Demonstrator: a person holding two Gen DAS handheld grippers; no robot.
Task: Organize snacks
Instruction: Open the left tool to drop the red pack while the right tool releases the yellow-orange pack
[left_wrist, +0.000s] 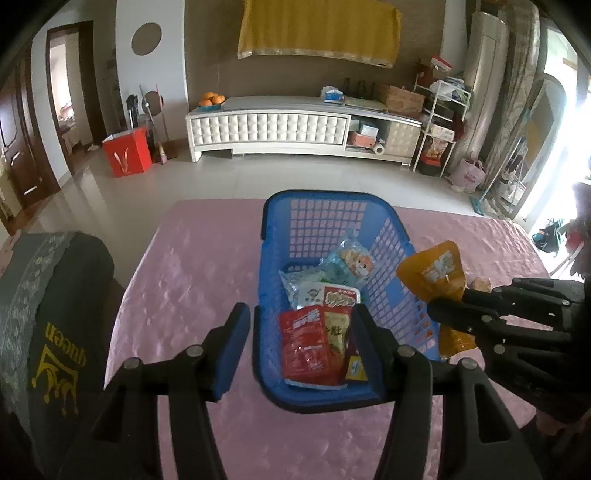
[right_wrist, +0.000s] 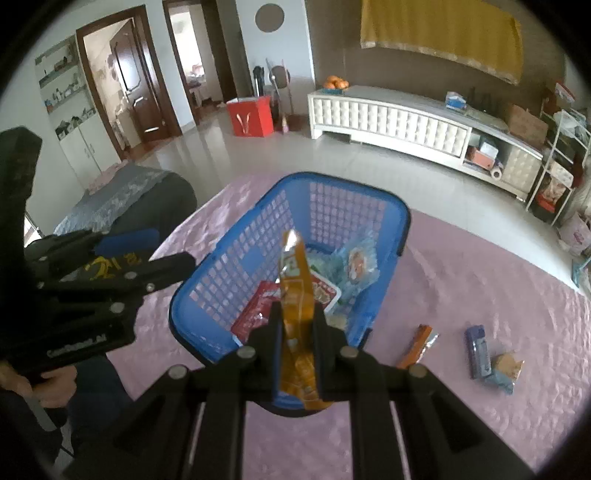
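Observation:
A blue plastic basket (left_wrist: 317, 210) stands on a pink tablecloth and holds several snack packs, with a red pack (left_wrist: 306, 339) in front; the basket also shows in the right wrist view (right_wrist: 258, 240). My right gripper (right_wrist: 297, 314) is shut on an orange snack pouch (right_wrist: 295, 295) and holds it over the basket's near edge; the pouch shows in the left wrist view (left_wrist: 436, 273) at the basket's right side. My left gripper (left_wrist: 299, 332) is open, its fingers astride the basket's near left wall.
Three snack packs lie on the cloth right of the basket: an orange bar (right_wrist: 419, 343), a blue pack (right_wrist: 478, 350), a brown pack (right_wrist: 508, 365). A dark chair back (left_wrist: 48, 314) stands at the table's left. Beyond are floor, a white cabinet (left_wrist: 277, 125) and a red box (left_wrist: 127, 151).

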